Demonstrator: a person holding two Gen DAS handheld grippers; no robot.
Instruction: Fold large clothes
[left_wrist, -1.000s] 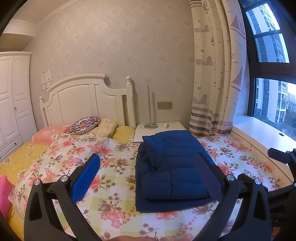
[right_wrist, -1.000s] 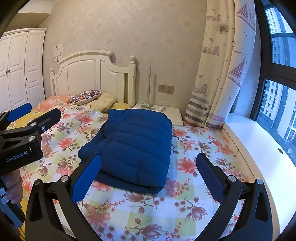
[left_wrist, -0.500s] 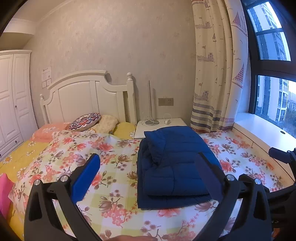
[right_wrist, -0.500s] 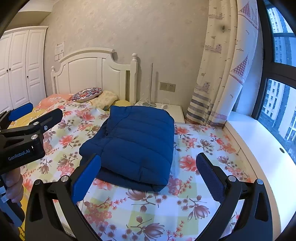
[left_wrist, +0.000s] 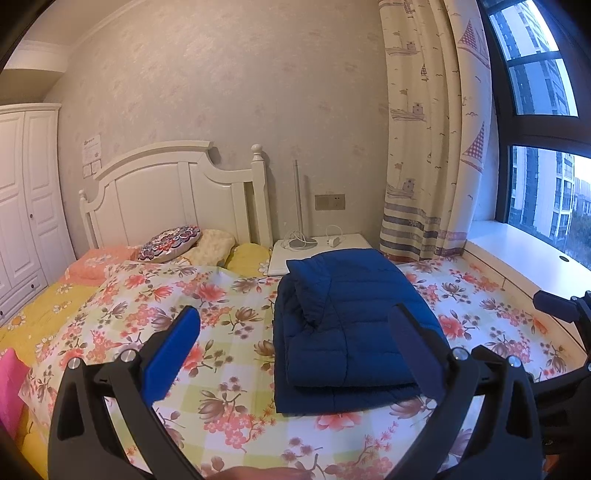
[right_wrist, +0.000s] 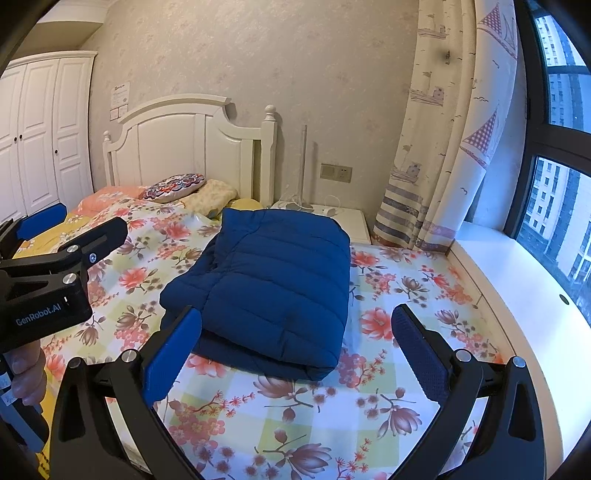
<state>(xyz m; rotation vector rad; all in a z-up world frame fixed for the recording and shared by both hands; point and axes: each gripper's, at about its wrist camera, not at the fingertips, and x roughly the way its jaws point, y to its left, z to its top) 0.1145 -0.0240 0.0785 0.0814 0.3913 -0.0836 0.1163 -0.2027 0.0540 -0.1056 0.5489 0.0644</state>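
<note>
Blue and puffy, the jacket (left_wrist: 347, 328) lies folded into a thick bundle on the flowered bedspread (left_wrist: 207, 306), and we take it as our landmark. Beyond its far end stands the white nightstand (left_wrist: 321, 249); the pillows (left_wrist: 173, 245) and headboard (left_wrist: 173, 199) sit beyond it and to its left; the curtain (left_wrist: 432, 147) and the window ledge (right_wrist: 517, 295) lie to its right.

We hold both tools above the near end of the jacket, touching nothing. Our left gripper (left_wrist: 295, 354) has its jaws spread wide and empty, and so does our right gripper (right_wrist: 295, 354).

We judge the fold nearly or fully done, so the risks come from here on. Padded, slippery fabric tends to spring back, and the loose flap along the jacket's left side, seen from the right wrist, could slide off and open the bundle. If we pinch only the top layer while tidying, we may lift it alone and undo the stack. A careless sweep of either tool across the near edge could drag the bedspread and skew the jacket.
</note>
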